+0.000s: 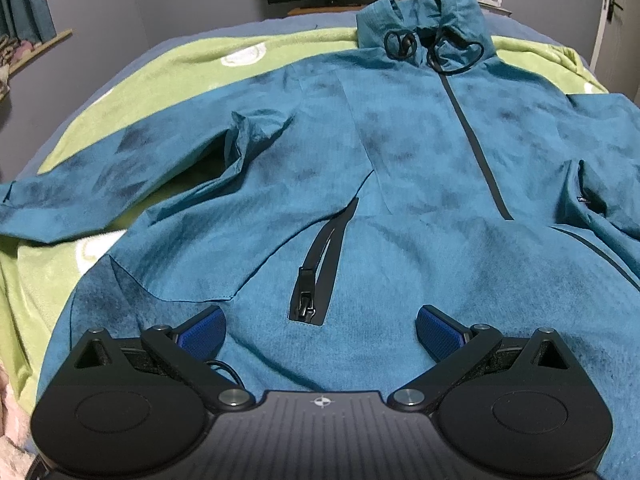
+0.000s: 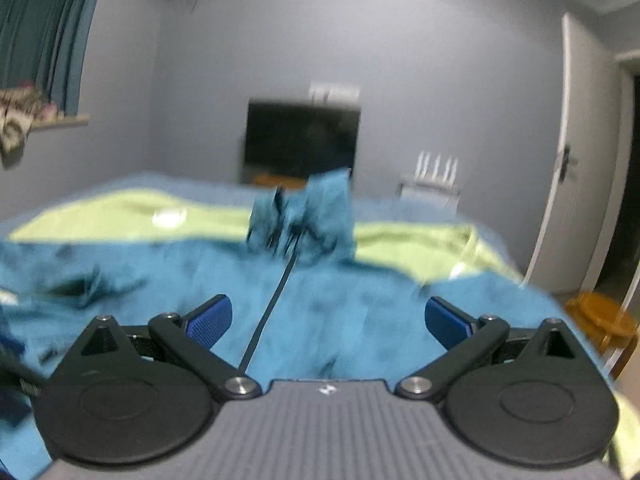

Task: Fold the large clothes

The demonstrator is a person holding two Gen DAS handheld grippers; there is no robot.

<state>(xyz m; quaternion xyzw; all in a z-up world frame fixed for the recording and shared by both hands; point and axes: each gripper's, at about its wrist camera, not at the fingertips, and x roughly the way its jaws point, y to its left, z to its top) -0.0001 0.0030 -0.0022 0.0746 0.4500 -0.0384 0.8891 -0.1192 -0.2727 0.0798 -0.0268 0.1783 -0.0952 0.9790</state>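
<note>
While the bed [image 1: 168, 46] carries a green blanket [image 1: 132, 92], the teal jacket [image 1: 400, 168] lies spread front-up across it, hood [image 1: 424, 12] toward the far wall and one sleeve [image 1: 80, 184] stretched out to the side. Its centre zip [image 1: 476, 148] runs down from the collar, and a pocket zip [image 1: 320, 264] gapes near the hem. Over that hem the left gripper [image 1: 320, 328] hangs with jaws wide, gripping nothing. Above the jacket's lower part, the right gripper [image 2: 328, 320] is likewise spread wide and empty; its view is blurred.
</note>
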